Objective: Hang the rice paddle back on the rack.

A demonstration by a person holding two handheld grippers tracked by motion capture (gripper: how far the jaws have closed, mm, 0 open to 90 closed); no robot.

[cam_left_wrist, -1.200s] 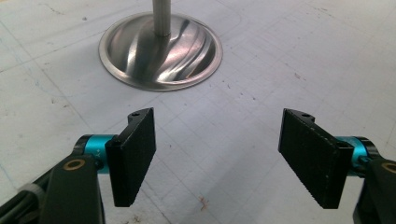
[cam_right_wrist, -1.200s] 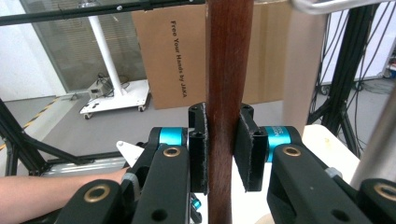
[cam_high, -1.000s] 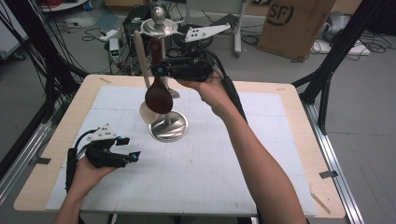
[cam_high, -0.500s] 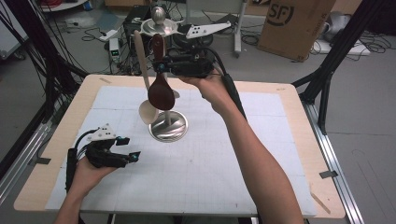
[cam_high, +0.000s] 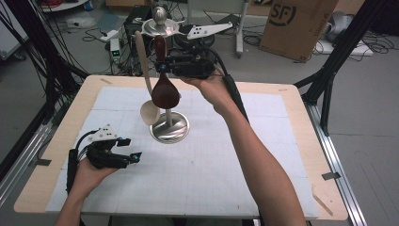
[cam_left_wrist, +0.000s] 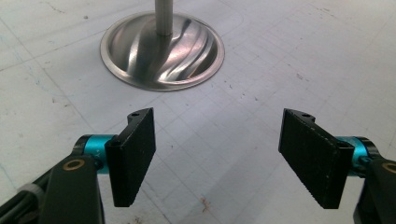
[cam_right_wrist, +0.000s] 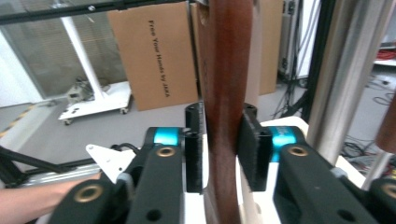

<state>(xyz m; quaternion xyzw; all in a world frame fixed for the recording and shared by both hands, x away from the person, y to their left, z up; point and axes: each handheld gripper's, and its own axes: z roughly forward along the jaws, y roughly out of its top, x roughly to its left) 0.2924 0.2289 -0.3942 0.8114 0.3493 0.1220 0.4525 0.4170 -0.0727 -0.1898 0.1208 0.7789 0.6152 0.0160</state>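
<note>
The right claw (cam_high: 162,63) is clamped on the handle of the dark wooden spoon (cam_high: 164,92), its bowl hanging below the claw. Since a second ago the claw has carried the spoon slightly higher and farther from the person, beside the steel stand (cam_high: 169,127) and the pale spoon (cam_high: 149,112) hanging from it. The left claw (cam_high: 131,149) has stayed put on the table (cam_high: 282,99), jaws wide apart and empty, facing the stand's base.
</note>
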